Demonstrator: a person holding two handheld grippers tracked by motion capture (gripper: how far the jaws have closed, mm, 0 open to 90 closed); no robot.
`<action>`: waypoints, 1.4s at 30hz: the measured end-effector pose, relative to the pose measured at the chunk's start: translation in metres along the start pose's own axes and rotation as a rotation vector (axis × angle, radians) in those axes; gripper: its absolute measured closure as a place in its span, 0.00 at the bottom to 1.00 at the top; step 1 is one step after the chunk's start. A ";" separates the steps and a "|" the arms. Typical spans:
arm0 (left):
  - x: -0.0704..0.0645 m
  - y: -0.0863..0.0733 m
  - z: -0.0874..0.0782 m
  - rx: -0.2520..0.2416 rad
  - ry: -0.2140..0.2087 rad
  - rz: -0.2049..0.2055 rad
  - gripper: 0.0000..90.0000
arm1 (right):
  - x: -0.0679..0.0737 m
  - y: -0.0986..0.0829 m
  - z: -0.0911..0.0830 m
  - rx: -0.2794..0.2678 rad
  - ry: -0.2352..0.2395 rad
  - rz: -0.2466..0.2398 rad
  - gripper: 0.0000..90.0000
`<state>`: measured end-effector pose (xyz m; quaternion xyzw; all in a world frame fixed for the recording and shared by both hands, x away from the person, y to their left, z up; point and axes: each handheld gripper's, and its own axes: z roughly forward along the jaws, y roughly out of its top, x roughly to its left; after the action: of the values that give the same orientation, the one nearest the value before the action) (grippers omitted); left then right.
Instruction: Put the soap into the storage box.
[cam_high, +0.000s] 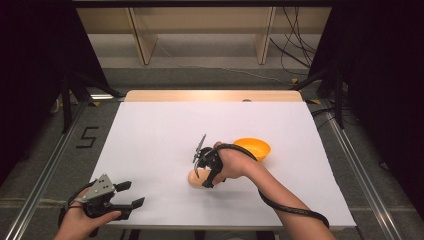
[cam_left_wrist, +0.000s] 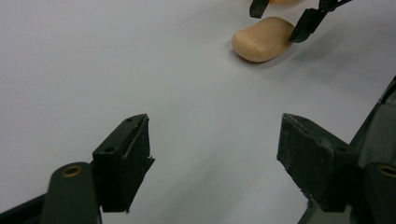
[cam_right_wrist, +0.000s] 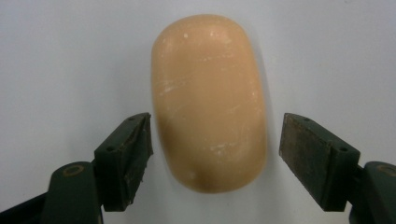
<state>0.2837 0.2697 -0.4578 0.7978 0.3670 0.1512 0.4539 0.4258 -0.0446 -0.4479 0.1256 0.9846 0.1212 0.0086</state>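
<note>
High view: desk (cam_high: 150, 140) covered in white, seen from the person's side. Right gripper (cam_high: 199, 169) held near the middle of the desk, tilted down over a peach-coloured oval soap bar (cam_high: 196, 178). Soap lies flat on the white surface, partly covered by the gripper and hand. Orange bowl (cam_high: 255, 148) sits just behind and to the right of the right hand, close to the soap but apart from it. Left gripper (cam_high: 127, 194) low at the near left edge of the desk, well apart from the soap, fingers spread with nothing between them.

Right gripper view: soap bar (cam_right_wrist: 209, 105) lies lengthwise between the two fingers (cam_right_wrist: 128, 156). Fingers spread wide; the left one is just beside the soap's edge, perhaps touching, cannot tell; the right one stands clear with a strip of white showing between. Surface of the soap is scuffed with pale marks.

Left gripper view: own fingers (cam_left_wrist: 126, 158) spread, bare white desk between them. Farther off, the soap (cam_left_wrist: 262, 39) with the right gripper's finger tips at its upper side.
</note>
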 end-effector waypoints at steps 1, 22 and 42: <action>0.000 0.000 0.000 0.000 0.000 0.000 0.28 | 0.000 0.000 0.000 0.000 0.000 0.000 0.30; 0.001 0.001 -0.001 0.005 -0.009 0.025 0.28 | -0.005 0.018 0.019 0.040 0.041 -0.135 0.35; 0.001 0.001 -0.002 0.003 -0.009 0.025 0.28 | 0.000 0.019 0.015 0.121 0.055 -0.138 0.37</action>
<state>0.2841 0.2713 -0.4561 0.8036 0.3552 0.1525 0.4526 0.4313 -0.0230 -0.4583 0.0543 0.9963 0.0640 -0.0176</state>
